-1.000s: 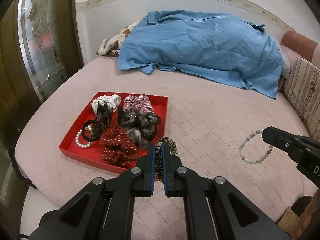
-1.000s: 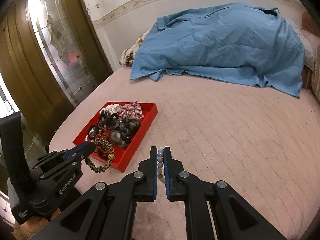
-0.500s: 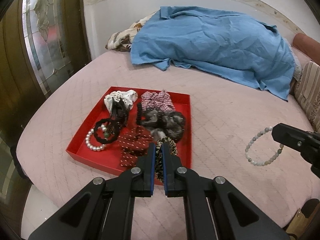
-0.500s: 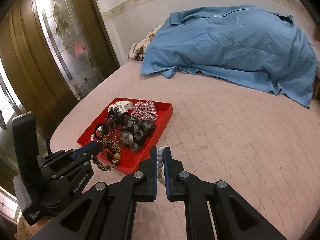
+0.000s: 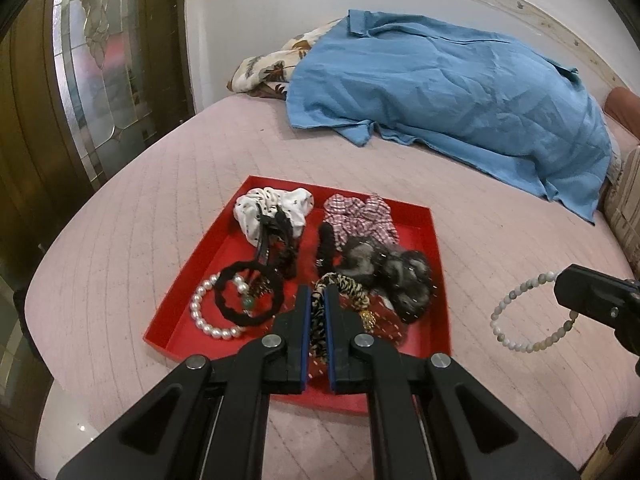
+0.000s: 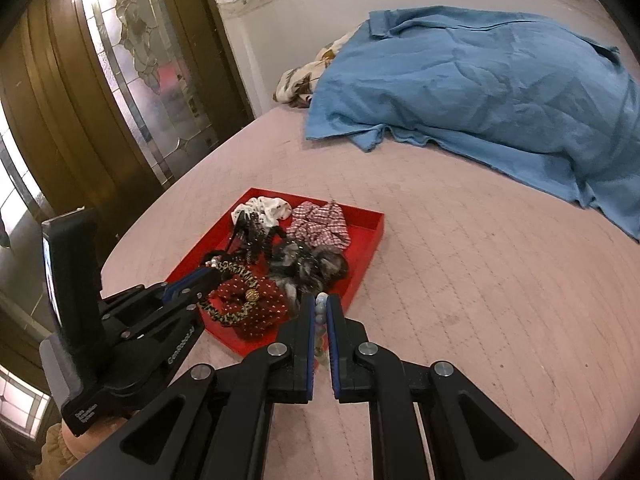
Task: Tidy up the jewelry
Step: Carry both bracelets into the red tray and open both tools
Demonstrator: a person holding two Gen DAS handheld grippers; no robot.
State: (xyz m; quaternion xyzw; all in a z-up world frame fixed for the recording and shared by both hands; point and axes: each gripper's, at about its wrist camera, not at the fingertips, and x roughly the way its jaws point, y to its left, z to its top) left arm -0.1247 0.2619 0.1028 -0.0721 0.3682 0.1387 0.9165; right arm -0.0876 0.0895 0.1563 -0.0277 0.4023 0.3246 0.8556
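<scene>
Now the left tool [image 5: 316, 308] is clenched on a leopard-print fabric bracelet [image 5: 344, 286], hanging directly over the shallow red square tray [image 5: 434, 236] just beneath it; the right tool [image 6: 320, 312] grips a pale stone-bead bracelet [image 5: 520, 320] beside the tray.

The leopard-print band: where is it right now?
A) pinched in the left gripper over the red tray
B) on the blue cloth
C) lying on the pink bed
A: the left gripper is shut on the leopard-print band, held above the red tray.
</scene>
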